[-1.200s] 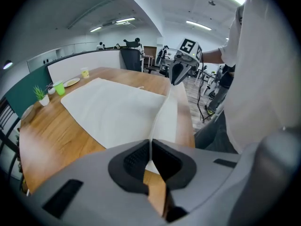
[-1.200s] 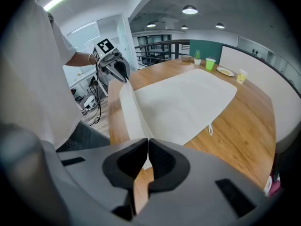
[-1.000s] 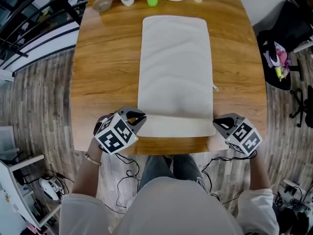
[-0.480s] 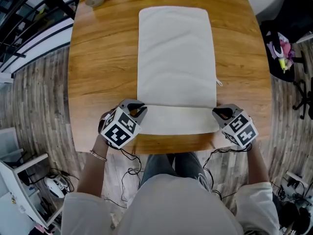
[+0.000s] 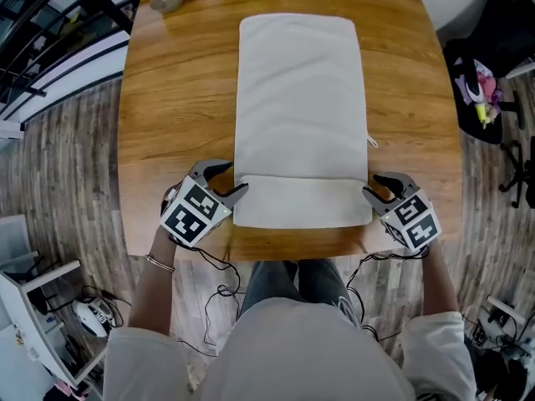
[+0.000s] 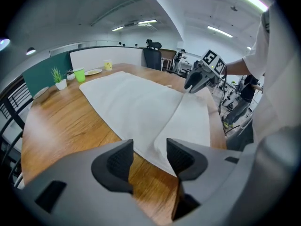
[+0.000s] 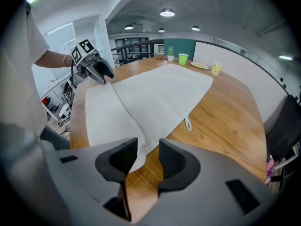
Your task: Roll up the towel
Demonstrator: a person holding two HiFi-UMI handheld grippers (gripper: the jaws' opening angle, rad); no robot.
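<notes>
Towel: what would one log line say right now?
towel: near end folded over | left gripper: jaws just opening, fold edge between, ungripped | right gripper: same

Off-white towel lying flat on the wooden table, near end turned over once.

The towel [image 5: 299,98] is lying lengthwise down the middle of the table [image 5: 175,115], reaching from close to the far edge towards the person's side, its surface smooth with only faint ripples. Its near end is lying folded back on top of itself as a single flat band [image 5: 301,200] across the full width, not yet forming a roll, and is sitting just short of the table's near edge. A small hanging loop [image 5: 370,143] is sticking out from the right long side.
</notes>
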